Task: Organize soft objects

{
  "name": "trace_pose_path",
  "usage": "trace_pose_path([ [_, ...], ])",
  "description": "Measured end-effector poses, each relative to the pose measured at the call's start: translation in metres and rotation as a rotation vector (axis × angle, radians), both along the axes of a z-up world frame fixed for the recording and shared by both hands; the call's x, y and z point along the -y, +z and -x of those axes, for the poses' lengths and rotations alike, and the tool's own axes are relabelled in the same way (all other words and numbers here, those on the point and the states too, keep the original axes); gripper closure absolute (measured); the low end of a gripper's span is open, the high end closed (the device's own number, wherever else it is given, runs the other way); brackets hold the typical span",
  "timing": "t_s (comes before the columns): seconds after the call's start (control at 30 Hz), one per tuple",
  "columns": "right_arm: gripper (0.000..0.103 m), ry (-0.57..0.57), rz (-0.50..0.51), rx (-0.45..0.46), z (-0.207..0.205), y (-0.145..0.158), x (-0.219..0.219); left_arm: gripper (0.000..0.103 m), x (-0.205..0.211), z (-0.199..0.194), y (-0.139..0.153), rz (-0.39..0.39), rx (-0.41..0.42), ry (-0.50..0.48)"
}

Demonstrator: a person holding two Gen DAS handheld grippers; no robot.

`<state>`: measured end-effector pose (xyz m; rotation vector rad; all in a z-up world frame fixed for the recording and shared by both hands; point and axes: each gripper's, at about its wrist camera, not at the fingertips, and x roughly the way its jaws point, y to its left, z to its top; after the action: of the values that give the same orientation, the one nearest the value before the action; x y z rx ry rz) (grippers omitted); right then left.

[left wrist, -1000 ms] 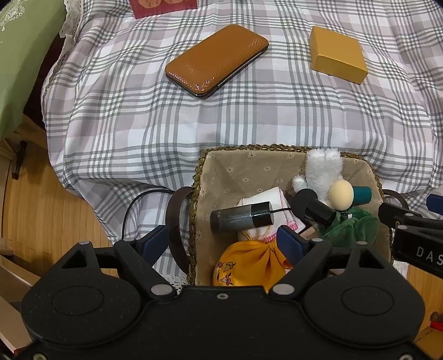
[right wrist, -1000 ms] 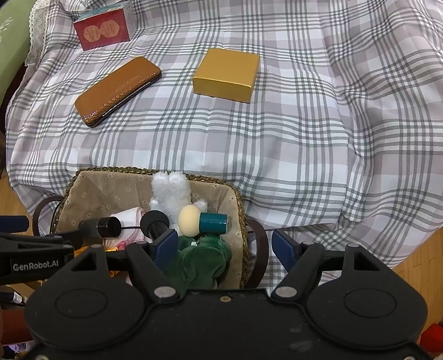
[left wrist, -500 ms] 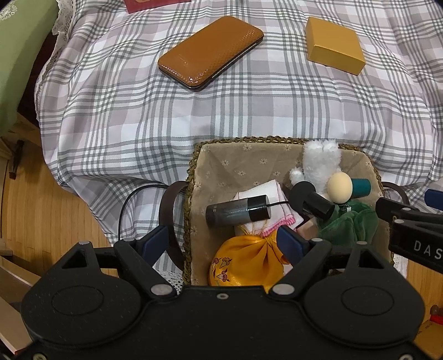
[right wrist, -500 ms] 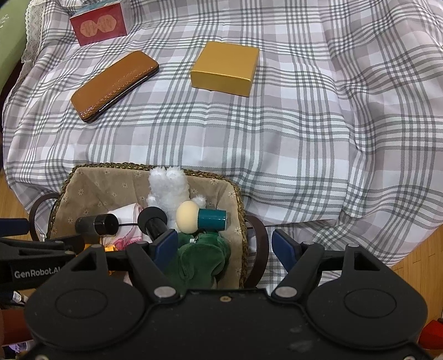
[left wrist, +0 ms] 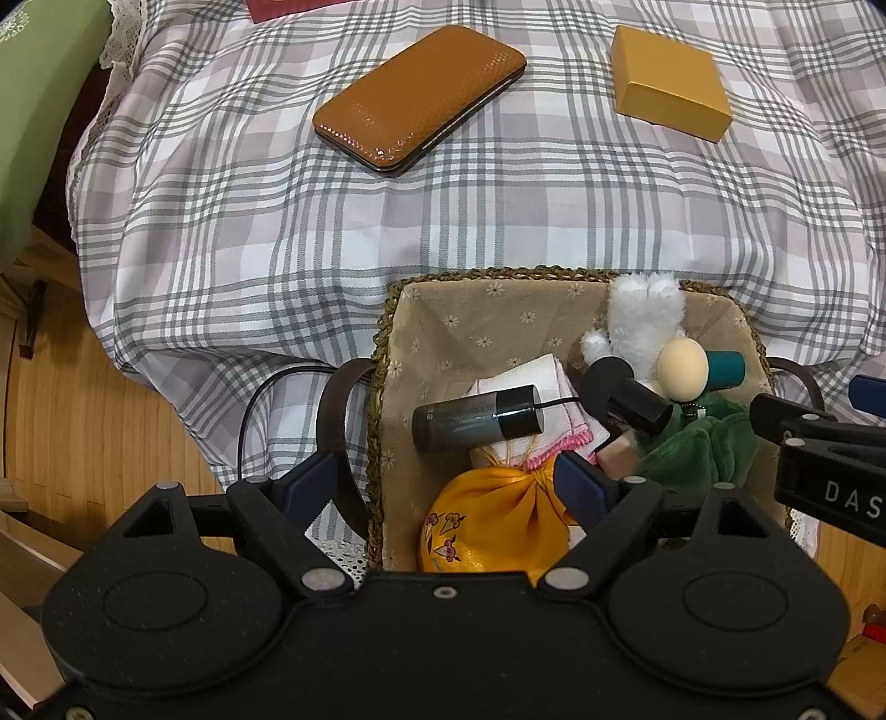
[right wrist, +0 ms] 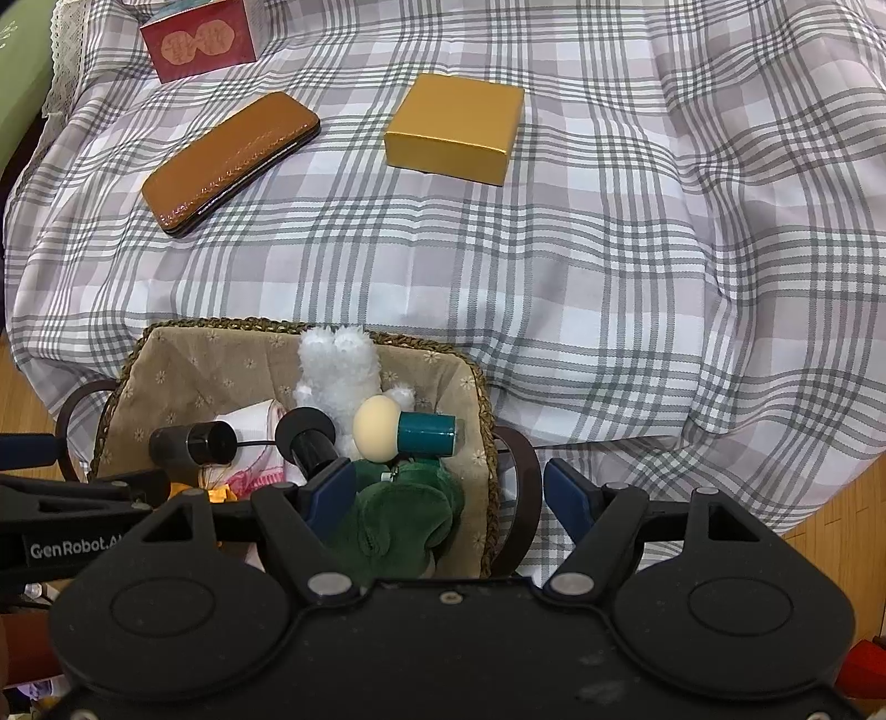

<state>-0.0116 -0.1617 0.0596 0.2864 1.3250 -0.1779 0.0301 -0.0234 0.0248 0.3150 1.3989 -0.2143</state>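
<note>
Plaid-covered counter point(right wrist: 609, 266), largest thing in view, carrying only hard items: brown case point(left wrist: 421, 97), gold box point(right wrist: 454, 127), red box point(right wrist: 199, 39) at the far left corner. No soft thing seen lying loose on the cloth.

Next down, woven basket point(left wrist: 382, 399) with flowered lining, sitting at the near edge of the counter, dark handles at both ends. Holding every soft object in sight: white plush toy point(left wrist: 642, 321) upright against the far wall, green plush point(right wrist: 398, 520) at the right end, yellow cloth pouch point(left wrist: 487, 520) at the near side, folded white cloth with pink edging point(left wrist: 545, 376) in the middle. Also lying in there on top: two dark cylinders joined by a thin cord point(left wrist: 476, 418), and a small doll with cream head and teal body point(right wrist: 407, 432) resting on the green plush.

Left tool point(left wrist: 443, 484) released, spread wide, straddling the basket's left rim and handle, gripping nothing. Right tool point(right wrist: 448, 490) likewise released, spread across the right rim and handle, gripping nothing.

Judged by the layout: gathering apparently finished or close to it. Possibly left: lifting or shifting the basket by its handles, or tidying the pile inside. Anything beyond the counter's edges not visible.
</note>
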Motion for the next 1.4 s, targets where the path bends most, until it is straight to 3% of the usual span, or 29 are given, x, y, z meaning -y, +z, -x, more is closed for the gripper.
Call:
trace_pose_path([
  [1.4,0.03,0.016,-0.009,-0.023,-0.0066,-0.0068,-0.0025,0.018,0.0001,-0.0012,-0.0032,-0.008,-0.01,-0.016],
])
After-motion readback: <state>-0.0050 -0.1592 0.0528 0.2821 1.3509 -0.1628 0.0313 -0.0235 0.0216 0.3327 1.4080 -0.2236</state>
